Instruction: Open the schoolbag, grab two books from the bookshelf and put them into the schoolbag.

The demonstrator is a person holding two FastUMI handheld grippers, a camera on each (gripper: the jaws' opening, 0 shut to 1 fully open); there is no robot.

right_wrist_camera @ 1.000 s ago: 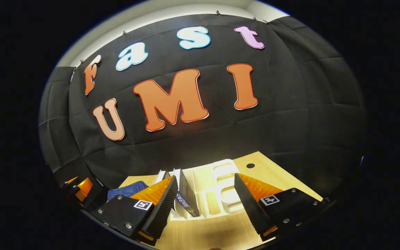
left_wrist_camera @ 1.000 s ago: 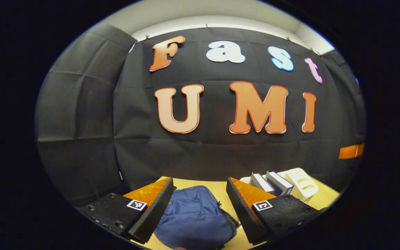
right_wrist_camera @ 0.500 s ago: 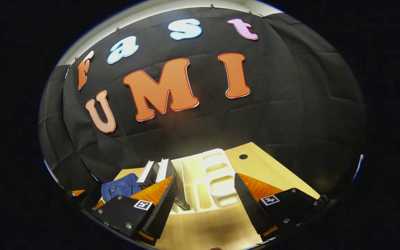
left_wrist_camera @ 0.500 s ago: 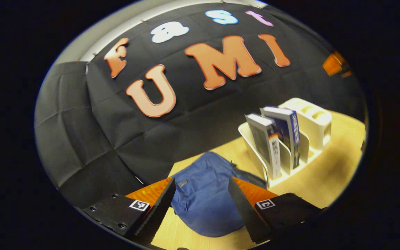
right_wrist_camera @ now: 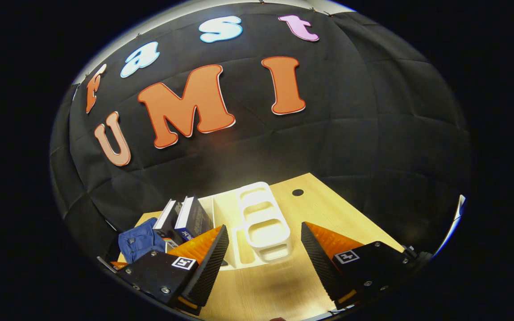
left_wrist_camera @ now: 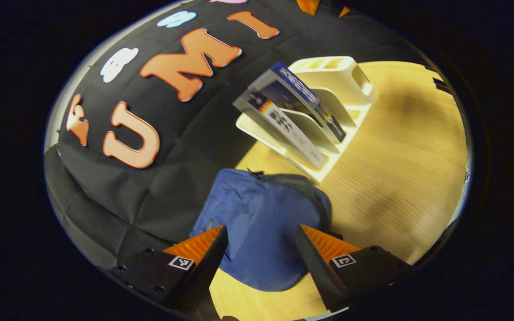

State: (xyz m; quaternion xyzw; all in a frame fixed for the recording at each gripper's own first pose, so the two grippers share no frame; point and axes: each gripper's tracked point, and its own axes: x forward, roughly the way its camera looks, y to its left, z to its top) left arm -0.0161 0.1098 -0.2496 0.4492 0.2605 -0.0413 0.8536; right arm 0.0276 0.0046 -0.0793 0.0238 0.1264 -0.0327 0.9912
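Note:
A blue schoolbag [left_wrist_camera: 259,229] lies flat and closed on the wooden table, its dark zipper edge toward the shelf. My left gripper [left_wrist_camera: 261,247] hangs open above its near end, nothing between the fingers. Two books [left_wrist_camera: 286,116] lean in the left slots of a cream bookshelf [left_wrist_camera: 335,78] behind the bag. In the right gripper view, my right gripper [right_wrist_camera: 263,249] stands open in front of the bookshelf [right_wrist_camera: 261,220], with the books [right_wrist_camera: 185,218] and the schoolbag [right_wrist_camera: 138,240] to its left.
The wooden table [left_wrist_camera: 400,151] stretches bare to the right of the bookshelf. A small dark hole [right_wrist_camera: 297,192] marks the tabletop behind the shelf. Black cloth wall closes the back and left sides.
The left gripper has tilted downward and rolled, so the bag and bookshelf now sit higher and larger in its view. The right gripper has dipped slightly toward the shelf. Both stay open.

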